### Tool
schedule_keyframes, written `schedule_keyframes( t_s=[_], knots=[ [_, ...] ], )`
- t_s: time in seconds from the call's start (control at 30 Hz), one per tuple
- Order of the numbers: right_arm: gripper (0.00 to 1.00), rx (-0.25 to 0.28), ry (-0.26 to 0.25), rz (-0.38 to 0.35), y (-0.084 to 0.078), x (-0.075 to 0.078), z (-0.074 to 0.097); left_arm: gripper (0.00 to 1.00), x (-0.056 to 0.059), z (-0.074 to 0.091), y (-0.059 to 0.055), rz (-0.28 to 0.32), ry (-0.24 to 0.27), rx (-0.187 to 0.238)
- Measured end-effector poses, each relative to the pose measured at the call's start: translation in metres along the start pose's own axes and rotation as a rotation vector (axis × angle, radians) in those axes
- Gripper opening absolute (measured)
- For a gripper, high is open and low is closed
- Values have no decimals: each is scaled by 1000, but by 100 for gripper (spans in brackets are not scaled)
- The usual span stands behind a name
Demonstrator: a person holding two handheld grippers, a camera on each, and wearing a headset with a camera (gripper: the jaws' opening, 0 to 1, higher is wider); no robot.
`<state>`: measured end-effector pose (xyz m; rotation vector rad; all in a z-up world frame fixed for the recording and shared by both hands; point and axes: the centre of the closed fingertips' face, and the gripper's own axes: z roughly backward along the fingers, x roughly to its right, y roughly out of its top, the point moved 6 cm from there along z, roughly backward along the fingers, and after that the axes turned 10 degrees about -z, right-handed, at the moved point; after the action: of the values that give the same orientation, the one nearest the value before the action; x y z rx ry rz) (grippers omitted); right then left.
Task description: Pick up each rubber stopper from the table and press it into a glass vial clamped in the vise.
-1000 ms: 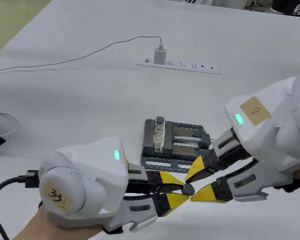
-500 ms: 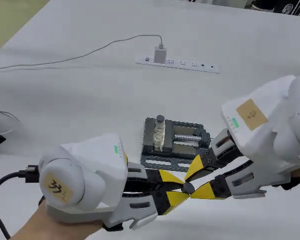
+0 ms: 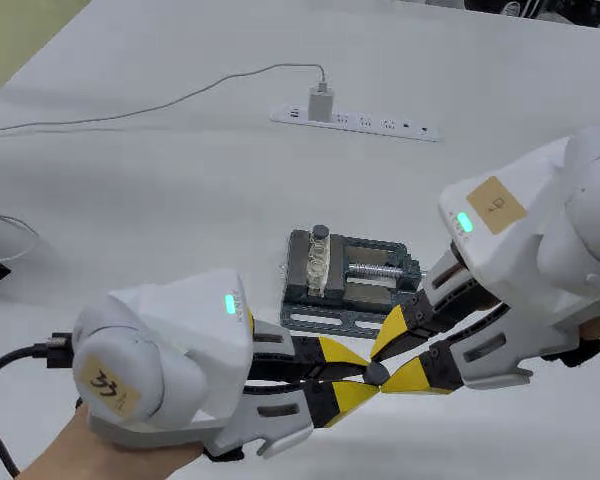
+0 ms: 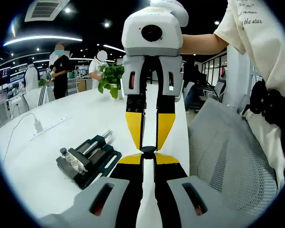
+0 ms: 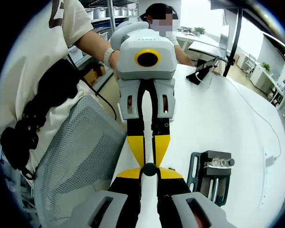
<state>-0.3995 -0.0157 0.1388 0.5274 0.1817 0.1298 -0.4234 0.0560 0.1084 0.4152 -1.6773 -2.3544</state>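
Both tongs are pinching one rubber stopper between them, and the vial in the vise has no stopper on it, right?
Not quite: the vial in the vise carries a dark stopper, as the head view shows. The left tongs and right tongs do pinch one rubber stopper.

Tan label (image 3: 110,385) on your left gripper's (image 3: 363,380) rear reads "33"; shirt (image 4: 256,28) beyond your right gripper (image 4: 148,145) reads "the star".
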Motion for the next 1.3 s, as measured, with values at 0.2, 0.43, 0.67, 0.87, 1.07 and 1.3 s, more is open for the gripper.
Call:
schedule_keyframes(
  t_s=[0.2,0.43,0.67,0.87,1.07,1.3],
  knots=[
    [7,-14,7,4,0,2,-1,4,0,-1,-1,14,4,0],
    [7,-22,-1,8,1,7,-2,6,-5,0,-4,31,33,-7],
    [7,-29,-48,20,0,20,1,30,-14,6,-12,61,107,-31],
    [7,-38,-59,15,-3,26,2,63,-27,13,-22,101,207,-54],
    [7,-49,-60,21,-4,30,1,92,-36,22,-34,142,289,-109],
    [7,-62,-63,31,-3,37,0,99,-39,34,-41,184,337,-118]
  ],
)
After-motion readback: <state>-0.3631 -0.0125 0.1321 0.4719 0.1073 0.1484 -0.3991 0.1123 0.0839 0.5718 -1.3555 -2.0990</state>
